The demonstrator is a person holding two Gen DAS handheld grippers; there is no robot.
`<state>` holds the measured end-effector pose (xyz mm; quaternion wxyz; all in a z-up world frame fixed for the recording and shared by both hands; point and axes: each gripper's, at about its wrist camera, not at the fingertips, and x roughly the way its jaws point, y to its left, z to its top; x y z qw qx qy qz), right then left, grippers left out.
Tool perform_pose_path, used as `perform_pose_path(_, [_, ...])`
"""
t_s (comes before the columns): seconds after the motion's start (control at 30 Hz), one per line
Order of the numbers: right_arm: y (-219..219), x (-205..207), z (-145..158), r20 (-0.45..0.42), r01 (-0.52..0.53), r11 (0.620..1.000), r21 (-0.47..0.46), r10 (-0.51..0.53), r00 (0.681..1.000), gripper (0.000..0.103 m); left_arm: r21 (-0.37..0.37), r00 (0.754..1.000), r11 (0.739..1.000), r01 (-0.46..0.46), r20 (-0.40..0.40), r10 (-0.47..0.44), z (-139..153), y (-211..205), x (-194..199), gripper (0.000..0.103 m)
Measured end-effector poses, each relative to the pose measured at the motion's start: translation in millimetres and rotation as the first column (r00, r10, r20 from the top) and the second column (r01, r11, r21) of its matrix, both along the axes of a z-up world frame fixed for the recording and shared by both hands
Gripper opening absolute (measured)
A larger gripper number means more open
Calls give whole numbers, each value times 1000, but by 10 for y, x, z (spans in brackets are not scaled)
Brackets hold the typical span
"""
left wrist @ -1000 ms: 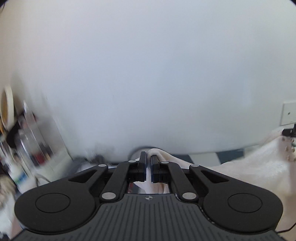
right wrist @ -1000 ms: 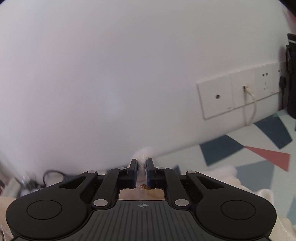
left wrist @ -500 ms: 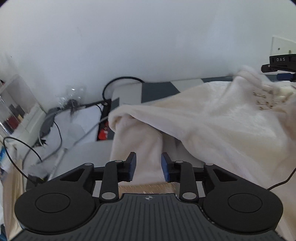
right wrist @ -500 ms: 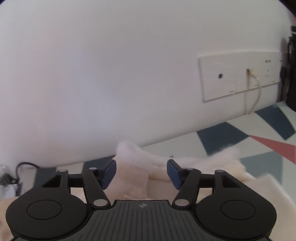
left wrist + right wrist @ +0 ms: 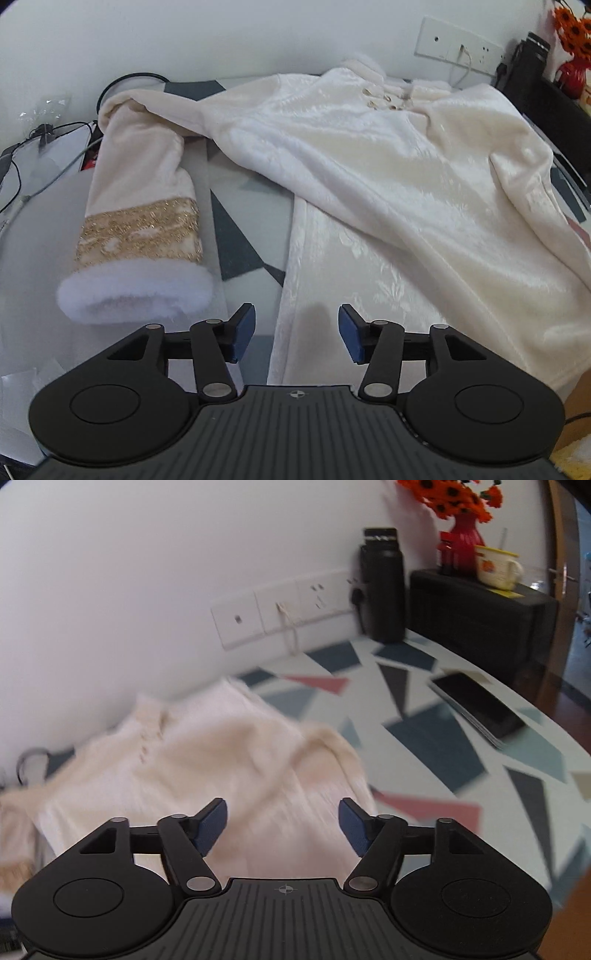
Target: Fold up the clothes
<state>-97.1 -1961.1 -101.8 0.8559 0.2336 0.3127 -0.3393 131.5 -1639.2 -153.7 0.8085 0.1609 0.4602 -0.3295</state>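
A cream fleece garment [image 5: 388, 177] lies spread on the patterned table, collar toward the wall. Its left sleeve [image 5: 140, 192] bends down to a gold band and white fur cuff [image 5: 136, 295]. My left gripper [image 5: 296, 334] is open and empty, above the garment's lower hem. In the right wrist view the same garment [image 5: 207, 764] looks blurred. My right gripper [image 5: 283, 825] is open and empty above its right side.
The table [image 5: 461, 746] has a blue, grey and red triangle pattern. A phone [image 5: 476, 705], black flask [image 5: 382, 587], black box [image 5: 480, 616], red vase [image 5: 463, 539] and mug [image 5: 496, 566] stand at the right. Cables [image 5: 48, 147] lie at the left. Wall sockets [image 5: 284, 609] are behind.
Both grippers were shut on the garment near the wall, then opened and let it go. Both have pulled back and tilted down; the garment now lies flat.
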Motion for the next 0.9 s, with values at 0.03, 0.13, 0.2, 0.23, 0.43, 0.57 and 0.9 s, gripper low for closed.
perform_pose_path(0.03, [75,-85,-65,-23,4,1000,6,-4,1000,74,7,1000,1000,10,-3,-10,-34,-20,-17,52])
perform_pose_path(0.13, [236,-162,-257,-88,4,998,58,1,996,76,22,999,999,40,21,-41,-96,-93,-86,54])
perform_pose_path(0.2, [331,-142,-355,-124,-18,998,65,26,992,77,34,997,998,57,52,-58,-101,-141,-121,54])
perform_pose_path(0.23, [343,-121,-393,-133,-27,997,68,36,990,78,30,997,998,52,48,-53,-97,-146,-121,52])
perform_pose_path(0.43, [217,25,-501,-128,-65,994,91,76,989,48,-8,998,998,-55,4,55,-61,-9,-149,8])
perform_pose_path(0.57, [-61,80,-419,-78,-1,997,78,7,997,8,12,990,990,-138,3,138,-25,189,-363,7])
perform_pose_path(0.9, [-767,-117,-387,-50,23,972,233,-12,999,35,114,934,927,-356,59,352,136,259,-903,14])
